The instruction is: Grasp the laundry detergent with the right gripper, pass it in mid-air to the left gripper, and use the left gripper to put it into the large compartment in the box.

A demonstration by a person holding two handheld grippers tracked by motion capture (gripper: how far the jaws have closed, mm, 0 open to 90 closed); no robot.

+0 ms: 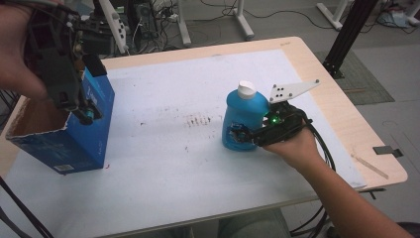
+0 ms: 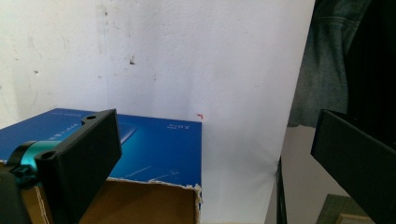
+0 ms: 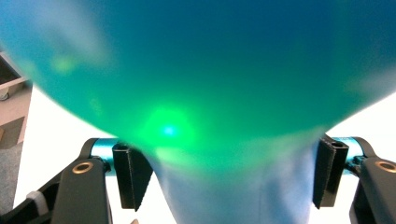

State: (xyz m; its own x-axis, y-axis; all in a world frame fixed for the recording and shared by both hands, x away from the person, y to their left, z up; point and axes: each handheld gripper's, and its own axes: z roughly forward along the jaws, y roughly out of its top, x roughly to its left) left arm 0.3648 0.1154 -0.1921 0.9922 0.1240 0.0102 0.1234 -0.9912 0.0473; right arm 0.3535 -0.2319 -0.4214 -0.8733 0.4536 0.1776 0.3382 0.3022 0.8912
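While the left gripper (image 1: pixel 86 115) hangs with jaws spread wide over the open blue box (image 1: pixel 74 139) at the tabletop's (image 1: pixel 163 163) left edge, the blue bottle (image 1: pixel 243 121) stands upright right of centre, the right gripper's (image 1: pixel 242 135) jaws clasping its lower body.

Bottle (image 1: pixel 243 119): glossy blue plastic, white cap. Box (image 1: pixel 74 131): blue printed cardboard, torn rim. Table (image 1: pixel 341 119): wood, matt white sheet.

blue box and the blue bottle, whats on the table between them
In the high view nothing stands between the blue box and the blue bottle: bare white table cover with reddish smudges.
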